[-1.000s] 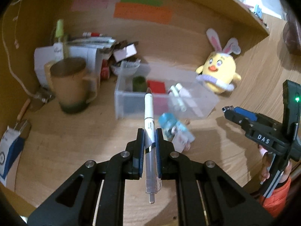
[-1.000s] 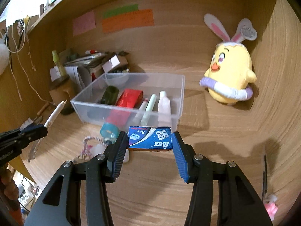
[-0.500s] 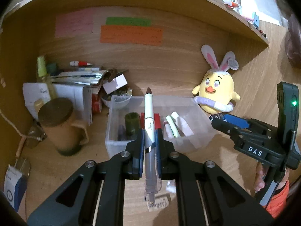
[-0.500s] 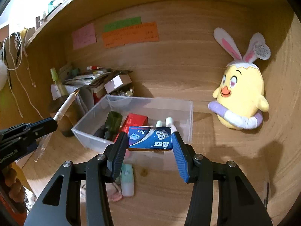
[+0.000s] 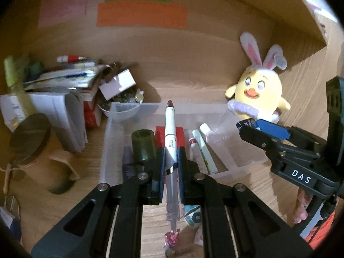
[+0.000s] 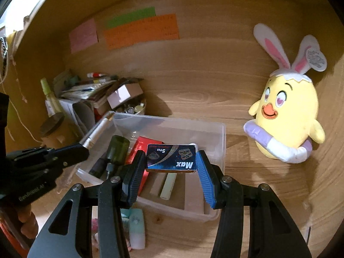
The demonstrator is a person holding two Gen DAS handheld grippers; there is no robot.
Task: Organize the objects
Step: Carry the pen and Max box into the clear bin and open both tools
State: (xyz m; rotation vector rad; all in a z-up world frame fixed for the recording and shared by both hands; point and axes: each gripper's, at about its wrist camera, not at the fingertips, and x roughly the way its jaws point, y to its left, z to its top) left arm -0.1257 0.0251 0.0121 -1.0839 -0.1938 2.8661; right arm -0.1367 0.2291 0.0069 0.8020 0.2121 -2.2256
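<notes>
**Pen and blue box held above the clear bin**

The left gripper (image 5: 171, 165) pinches a white-and-clear ballpoint pen (image 5: 170, 133) between its blue pads, the pen running straight up the middle of the left wrist frame with its dark tip over the far rim of a clear rectangular plastic bin (image 5: 111, 142). In the right wrist frame, the right gripper (image 6: 171, 167) clamps a small dark-blue cardboard box printed "Max" (image 6: 171, 158) by its two short ends, at the centre of the frame and over the bin's (image 6: 222, 142) interior.

Inside the bin lie a dark green cylindrical bottle (image 6: 117, 150) at left, a red flat box (image 6: 139, 148) beside it, and pale tube-shaped sticks (image 6: 168, 185) toward the near wall. The bin's right half shows bare floor. Its near rim sits just ahead of the right gripper's fingers (image 6: 206, 180).

To the bin's left, a cluttered stack of papers and small boxes (image 6: 94, 92) crowds close to its corner, with a brown lidded mug (image 5: 32, 144) nearer the left edge. At right, a yellow plush chick with rabbit ears (image 6: 288, 116) stands apart from the bin, with open wooden desktop (image 6: 247, 182) between them. A mint-green small case (image 6: 136, 228) lies on the desk just outside the near wall.
</notes>
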